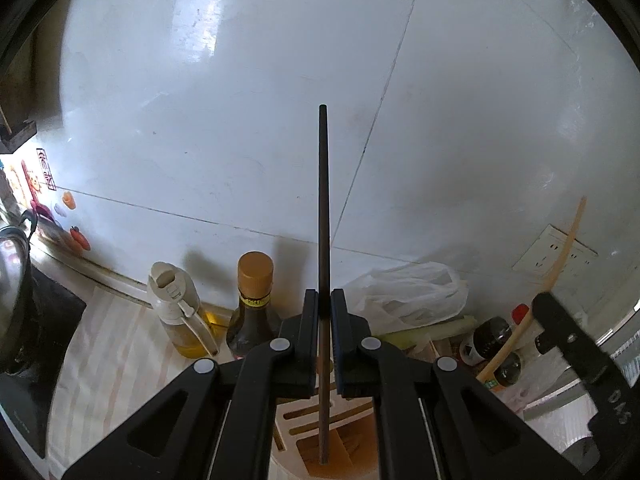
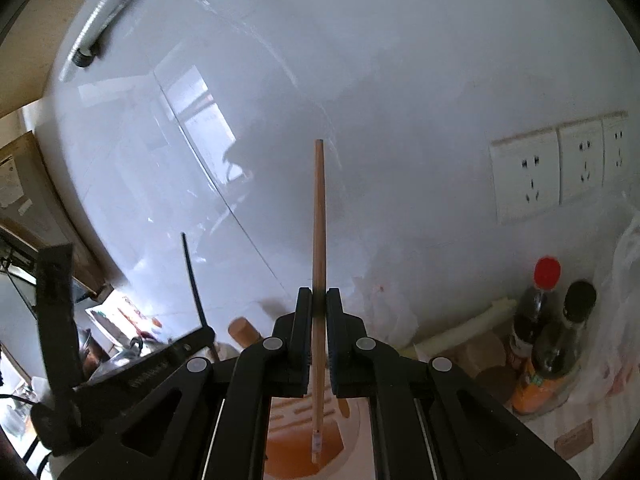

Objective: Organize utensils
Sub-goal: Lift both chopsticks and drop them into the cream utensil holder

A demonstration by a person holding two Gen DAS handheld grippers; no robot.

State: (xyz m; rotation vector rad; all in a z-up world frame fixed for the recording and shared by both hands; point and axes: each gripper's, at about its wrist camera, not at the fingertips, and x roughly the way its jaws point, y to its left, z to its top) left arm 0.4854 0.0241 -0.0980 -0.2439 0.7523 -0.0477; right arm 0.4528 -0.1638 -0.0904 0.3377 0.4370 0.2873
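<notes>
My left gripper (image 1: 324, 294) is shut on a dark chopstick (image 1: 323, 200) that stands nearly upright between its jaws. The chopstick's lower end hangs over the orange opening of a white slotted utensil holder (image 1: 296, 420) just below. My right gripper (image 2: 319, 292) is shut on a light wooden chopstick (image 2: 319, 216), and its lower tip also hangs over the holder (image 2: 286, 408). Each gripper appears in the other's view: the right gripper (image 1: 560, 332) with its wooden chopstick (image 1: 562, 248), the left gripper (image 2: 192, 340) with its dark chopstick (image 2: 192, 276).
A white tiled wall stands close ahead, with wall sockets (image 2: 560, 168). Along its foot are an oil bottle (image 1: 176, 312), a brown-capped sauce bottle (image 1: 254, 308), a plastic bag (image 1: 408, 292), a red-capped bottle (image 2: 536, 312) and a black-capped bottle (image 2: 568, 328). A lidded pot (image 1: 12, 280) sits far left.
</notes>
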